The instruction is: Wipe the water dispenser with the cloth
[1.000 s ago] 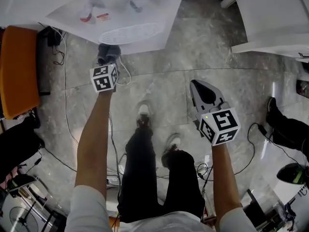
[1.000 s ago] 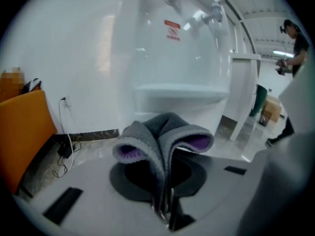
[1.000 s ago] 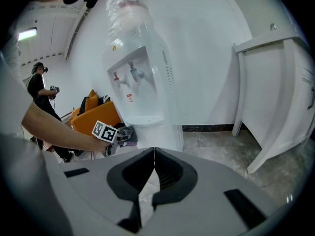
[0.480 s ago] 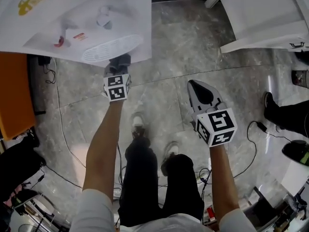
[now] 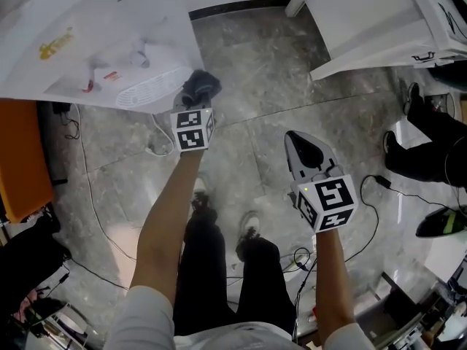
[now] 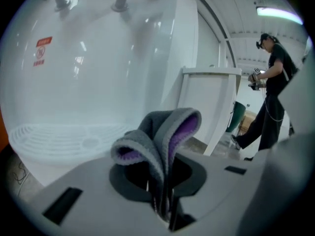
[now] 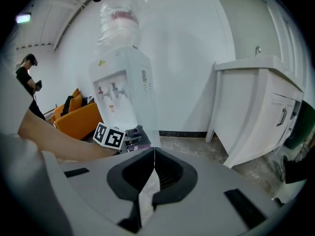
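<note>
The white water dispenser [image 5: 109, 42] fills the head view's top left, with two taps and a ribbed drip tray [image 5: 149, 86]. My left gripper [image 5: 197, 102] is shut on a grey cloth [image 5: 201, 84] with a purple inner side, held at the tray's right end by the dispenser's front corner. In the left gripper view the folded cloth [image 6: 160, 132] sticks up from the left gripper [image 6: 165, 195], with the dispenser front [image 6: 98, 82] close behind it. My right gripper [image 5: 300, 143] hangs shut and empty over the floor; the right gripper [image 7: 154, 154] faces the dispenser [image 7: 123, 87].
A white cabinet [image 5: 365, 20] stands to the right of the dispenser. An orange seat [image 5: 22, 159] is at the left. Cables [image 5: 157, 148] run over the grey marble floor. Another person [image 6: 273, 92] stands farther off. A shoe and dark leg [image 5: 423, 144] show at the right.
My left gripper has carried the cloth to the right along the drip tray, from its left part to its right end. The right gripper has kept its place.
</note>
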The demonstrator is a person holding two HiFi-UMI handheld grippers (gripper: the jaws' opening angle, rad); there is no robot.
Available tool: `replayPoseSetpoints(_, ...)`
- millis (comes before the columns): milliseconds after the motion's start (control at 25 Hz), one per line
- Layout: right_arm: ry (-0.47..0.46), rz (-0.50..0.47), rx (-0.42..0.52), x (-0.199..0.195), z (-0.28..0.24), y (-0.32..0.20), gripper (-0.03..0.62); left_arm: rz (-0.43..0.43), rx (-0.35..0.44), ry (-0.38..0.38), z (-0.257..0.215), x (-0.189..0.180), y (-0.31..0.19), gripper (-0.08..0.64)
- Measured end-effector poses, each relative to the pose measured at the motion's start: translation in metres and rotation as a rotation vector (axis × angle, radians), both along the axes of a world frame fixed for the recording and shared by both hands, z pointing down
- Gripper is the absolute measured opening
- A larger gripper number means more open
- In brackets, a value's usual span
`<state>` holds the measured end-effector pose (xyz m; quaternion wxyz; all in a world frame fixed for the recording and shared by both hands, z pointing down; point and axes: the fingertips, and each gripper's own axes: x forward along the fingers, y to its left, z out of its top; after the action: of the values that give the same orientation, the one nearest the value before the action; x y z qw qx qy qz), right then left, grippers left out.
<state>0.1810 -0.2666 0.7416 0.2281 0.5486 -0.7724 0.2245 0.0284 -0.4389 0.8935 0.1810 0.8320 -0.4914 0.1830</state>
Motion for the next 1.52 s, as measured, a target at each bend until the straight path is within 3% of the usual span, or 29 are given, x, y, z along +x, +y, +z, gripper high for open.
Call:
replayPoseSetpoints(120, -0.013, 0.026, -0.001, 0.011, -0.031, 0.011, 0.015, -0.012, 0.053, 0.029, -0.049, 0.016, -0.008, 0.051)
replayPoseSetpoints(320, -0.021, 0.031, 0.024, 0.021, -0.089, 0.021, 0.015, -0.086, 0.056, 0.017, -0.112, 0.018, -0.009, 0.051)
replayPoseSetpoints(600, -0.012, 0.020, 0.052, 0.032, -0.165, 0.028, 0.015, -0.060, 0.061, 0.008, -0.195, 0.023, -0.009, 0.052)
replayPoseSetpoints(960, -0.028, 0.012, 0.060, 0.026, -0.215, 0.042, 0.015, -0.078, 0.214, 0.029, -0.316, 0.022, -0.006, 0.051)
replayPoseSetpoints(1200, -0.034, -0.052, 0.106, -0.009, -0.249, 0.030, 0.015, -0.119, 0.277, 0.001, -0.354, -0.020, 0.005, 0.051)
replayPoseSetpoints(1520, 0.003, -0.135, 0.123, -0.041, -0.276, 0.030, 0.015, -0.161, 0.340, -0.099, -0.386, -0.105, 0.012, 0.051)
